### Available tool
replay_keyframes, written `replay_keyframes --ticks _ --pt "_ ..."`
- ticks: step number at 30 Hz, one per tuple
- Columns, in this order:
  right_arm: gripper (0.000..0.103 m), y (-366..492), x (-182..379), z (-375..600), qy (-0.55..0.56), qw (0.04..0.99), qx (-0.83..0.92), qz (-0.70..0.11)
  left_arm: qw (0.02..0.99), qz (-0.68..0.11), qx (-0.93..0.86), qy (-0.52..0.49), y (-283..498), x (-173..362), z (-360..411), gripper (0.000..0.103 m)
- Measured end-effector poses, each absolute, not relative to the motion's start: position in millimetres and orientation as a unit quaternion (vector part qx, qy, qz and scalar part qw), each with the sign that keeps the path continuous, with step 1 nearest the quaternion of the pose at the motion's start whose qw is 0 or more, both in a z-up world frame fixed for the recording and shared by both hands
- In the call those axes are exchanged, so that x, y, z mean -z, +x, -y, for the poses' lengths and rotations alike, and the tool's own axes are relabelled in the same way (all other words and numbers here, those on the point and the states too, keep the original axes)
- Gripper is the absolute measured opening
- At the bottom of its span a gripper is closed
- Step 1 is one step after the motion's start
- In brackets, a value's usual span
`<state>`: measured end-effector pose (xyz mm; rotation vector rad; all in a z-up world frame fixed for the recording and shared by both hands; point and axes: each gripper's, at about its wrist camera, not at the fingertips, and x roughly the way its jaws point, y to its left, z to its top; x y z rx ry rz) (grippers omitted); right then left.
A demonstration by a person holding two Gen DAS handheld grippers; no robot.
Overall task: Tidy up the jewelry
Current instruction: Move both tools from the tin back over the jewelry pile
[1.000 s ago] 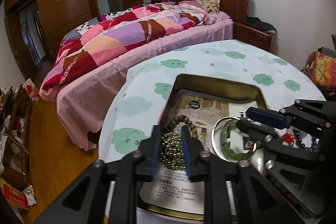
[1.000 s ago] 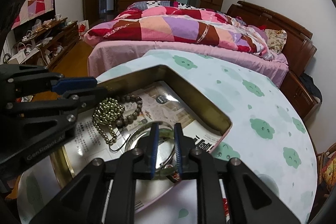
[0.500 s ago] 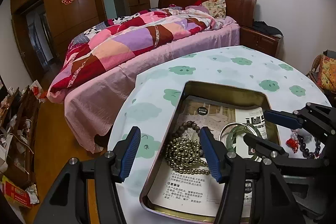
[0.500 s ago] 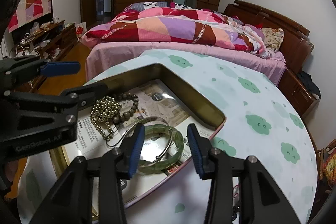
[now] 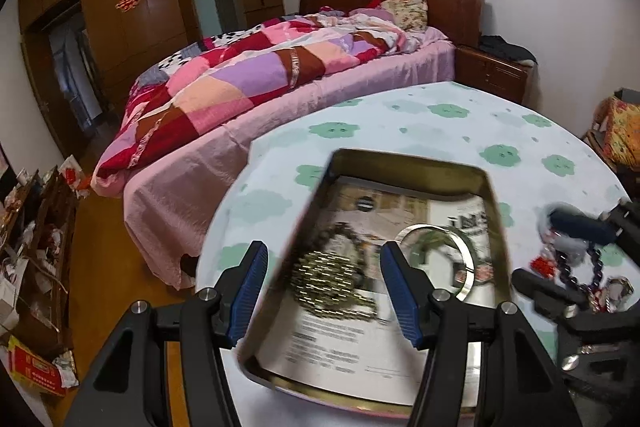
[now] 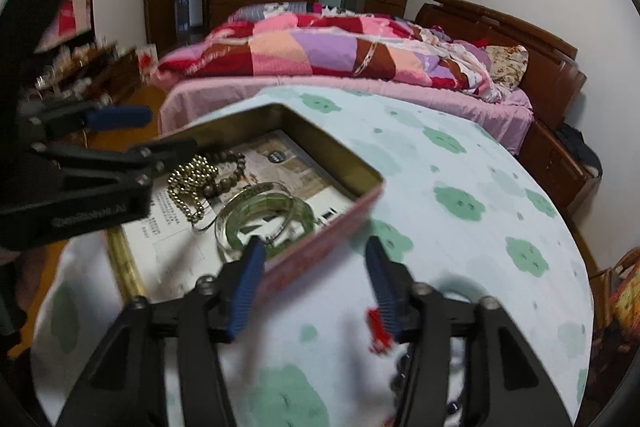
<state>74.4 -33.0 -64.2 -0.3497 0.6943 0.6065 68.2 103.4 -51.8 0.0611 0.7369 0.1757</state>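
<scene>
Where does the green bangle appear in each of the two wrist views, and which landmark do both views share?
Left wrist: green bangle lies in the tin's right half, right of centre, blurred.
Right wrist: green bangle lies lower centre-left, just beyond the right gripper's left finger.
Shared landmark: the gold bead necklace inside the tin.

Dim indoor light; motion blur near tin (image 5: 494, 211); fisheye-warped, dark edges.

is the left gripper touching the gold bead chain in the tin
Apart. The right wrist view shows the left gripper open and raised, with the tin's paper lining visible between its tips and the gold bead chain.
</scene>
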Motion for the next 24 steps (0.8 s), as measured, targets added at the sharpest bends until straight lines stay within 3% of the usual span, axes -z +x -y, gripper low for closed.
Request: replay_keyframes --ticks 9,24 --pt "0.06 62.6 43.5 109.6 -0.123 0.907 -0.238 -0.326 0.93 -0.361 -0.031 0.051 46.7 52.8 -42.9 0.059" --pt "0.061 40.2 78.0 187.9 -0.098 0.904 -0.186 -0.372 0.918 -0.384 0.064 0.079 15.3 64.6 35.6 0.059"
